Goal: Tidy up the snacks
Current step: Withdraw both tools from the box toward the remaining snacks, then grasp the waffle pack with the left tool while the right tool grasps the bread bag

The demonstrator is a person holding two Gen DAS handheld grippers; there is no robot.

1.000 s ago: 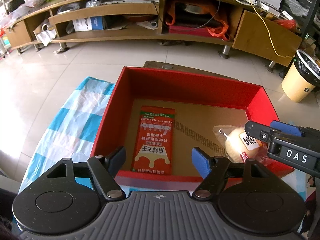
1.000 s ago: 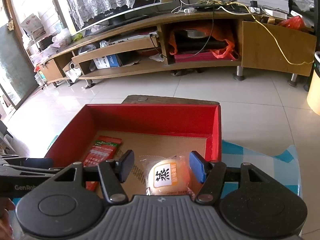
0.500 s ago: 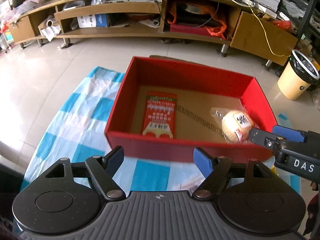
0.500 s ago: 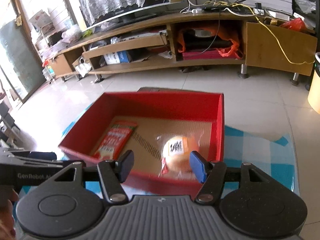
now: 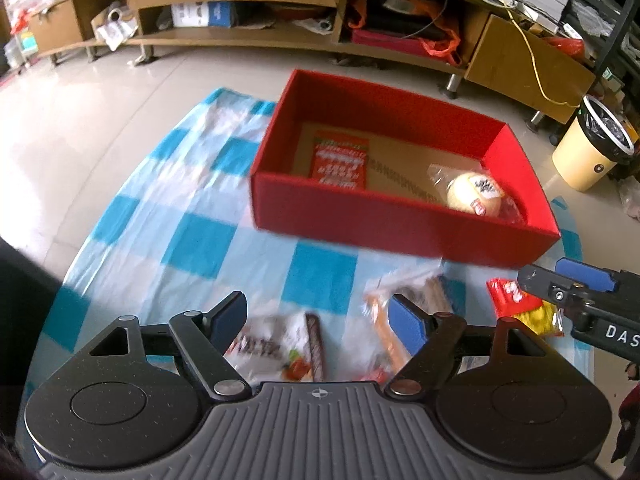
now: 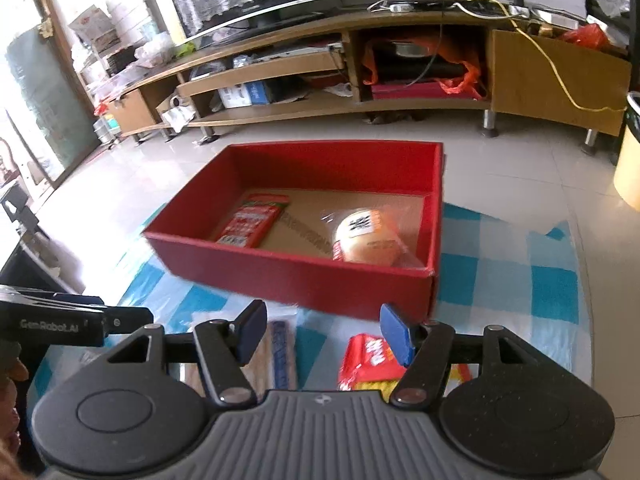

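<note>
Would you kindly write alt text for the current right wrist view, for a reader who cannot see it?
The open, empty right gripper hovers over a red-and-yellow snack pack on a blue-checked cloth. Beyond it, a red box holds a wrapped round bun and a flat red packet.

Red box (image 5: 400, 224) holds flat red packet (image 5: 340, 160), wrapped bun (image 5: 474, 194)

Loose snack packs (image 5: 280, 350) motion-blurred, labels unreadable — red-yellow pack (image 6: 370, 362) partly behind right hand-held gripper (image 6: 322, 334).

Bare cardboard lane between red packet (image 6: 251, 221) and wrapped bun (image 6: 366, 240); red box (image 6: 304, 276) walls all around
</note>
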